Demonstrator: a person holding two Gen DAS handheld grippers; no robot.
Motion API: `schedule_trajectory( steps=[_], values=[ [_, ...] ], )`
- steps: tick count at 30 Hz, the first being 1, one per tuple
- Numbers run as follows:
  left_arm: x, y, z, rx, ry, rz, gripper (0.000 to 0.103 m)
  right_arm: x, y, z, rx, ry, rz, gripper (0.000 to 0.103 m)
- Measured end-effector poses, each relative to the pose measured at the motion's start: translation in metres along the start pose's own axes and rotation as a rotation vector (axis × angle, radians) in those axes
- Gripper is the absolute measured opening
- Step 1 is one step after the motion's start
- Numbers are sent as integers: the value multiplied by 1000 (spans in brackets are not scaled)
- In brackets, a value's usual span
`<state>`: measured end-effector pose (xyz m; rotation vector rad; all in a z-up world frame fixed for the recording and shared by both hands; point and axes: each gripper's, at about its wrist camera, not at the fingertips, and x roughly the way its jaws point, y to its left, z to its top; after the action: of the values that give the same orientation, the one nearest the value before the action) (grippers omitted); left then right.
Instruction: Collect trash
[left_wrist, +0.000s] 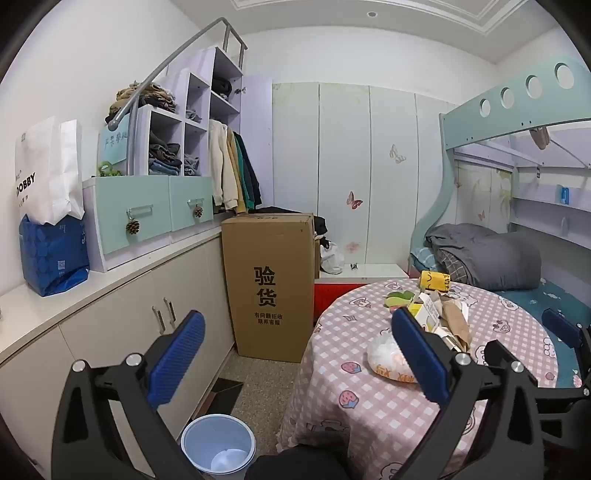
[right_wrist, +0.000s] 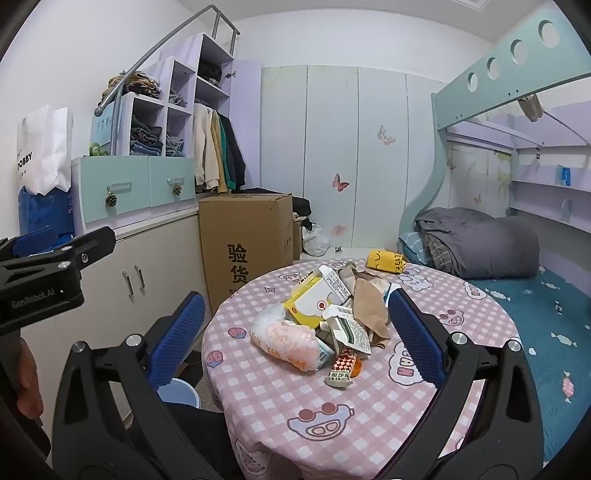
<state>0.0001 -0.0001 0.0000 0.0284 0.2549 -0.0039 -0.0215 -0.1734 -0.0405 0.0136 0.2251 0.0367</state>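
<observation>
Pink-checked table bears one trash heap; one bin below.

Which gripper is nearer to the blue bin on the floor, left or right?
Left. The left gripper is open, above the blue bin. The right gripper is open over the table's trash pile.

Tablecloth is soft matt cotton-looking cloth. The trash pile is mostly printed cardboard and brown paper, plus a crinkly, shiny plastic bag. Bin is smooth plastic. Big box is plain matt cardboard. Gripper pads look like ribbed rubber.
</observation>
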Motion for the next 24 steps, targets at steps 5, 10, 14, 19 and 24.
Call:
schedule_trajectory(
  steps=[5,10,14,19,24],
  values=[
    [0,0,0,4,-1,0,99,0,0,0,3,0,1,97],
    [0,2,0,3,1,-1,99,-1,-1,0,6,-1,4,97],
    [-2,0,1,6,2,2,99,-1,-1,2,7,1,3,97],
    [2,-4,-2,11,4,2,99,0,-2,-3,8,5,4,97],
    [-2,-5,-6,12,5,2,99,1,-1,-7,9,8,6,97]
  ],
)
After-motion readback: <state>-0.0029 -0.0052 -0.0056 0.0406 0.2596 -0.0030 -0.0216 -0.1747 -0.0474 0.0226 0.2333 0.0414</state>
